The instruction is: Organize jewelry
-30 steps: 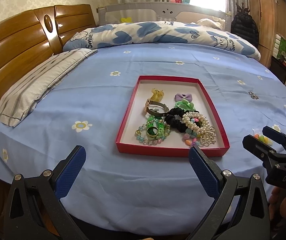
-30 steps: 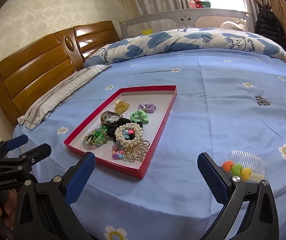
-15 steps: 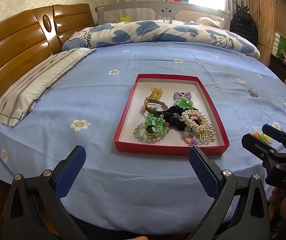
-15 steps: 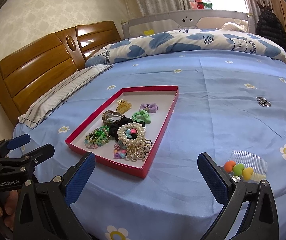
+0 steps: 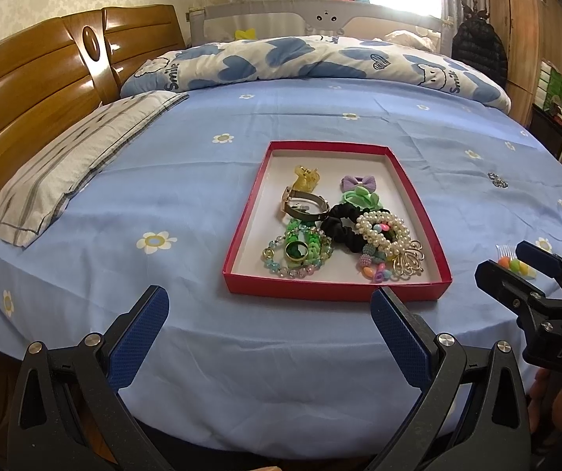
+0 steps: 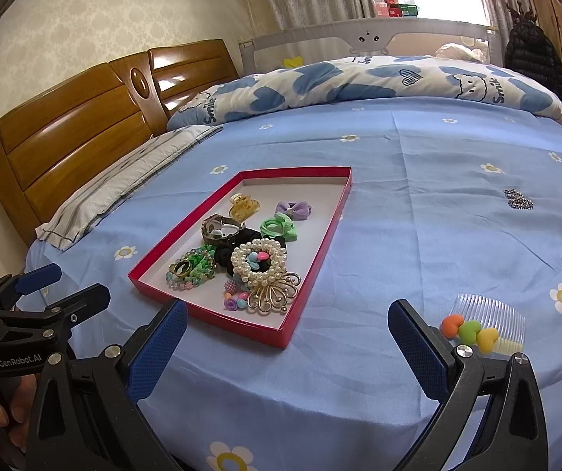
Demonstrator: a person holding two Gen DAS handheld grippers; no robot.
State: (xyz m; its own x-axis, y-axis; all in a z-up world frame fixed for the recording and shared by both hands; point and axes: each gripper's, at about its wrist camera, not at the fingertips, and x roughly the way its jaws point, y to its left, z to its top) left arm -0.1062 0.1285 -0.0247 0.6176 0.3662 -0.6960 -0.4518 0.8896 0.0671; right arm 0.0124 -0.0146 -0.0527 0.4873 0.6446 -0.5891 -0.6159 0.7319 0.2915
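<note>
Two grippers, L [image 5: 269, 325] & R [image 6: 286, 337], both wide, red tray [image 5: 241, 231] ahead, comb [image 6: 489, 322] beside R, bed unobstructed.

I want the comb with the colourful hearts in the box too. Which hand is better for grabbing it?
Probably the right hand-held gripper: open, and the comb lies just beside it, outside the red box.

Jewelry-filled red tray [image 5: 241, 235] (comb [image 6: 489, 320] outside)

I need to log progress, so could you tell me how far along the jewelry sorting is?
Mostly done: the red tray already holds the watch, pearl bracelet and other pieces. Nothing is in hand; the left gripper and right gripper both hover open. Left: the clear comb and a sparkly clip lie on the bedsheet.
</note>
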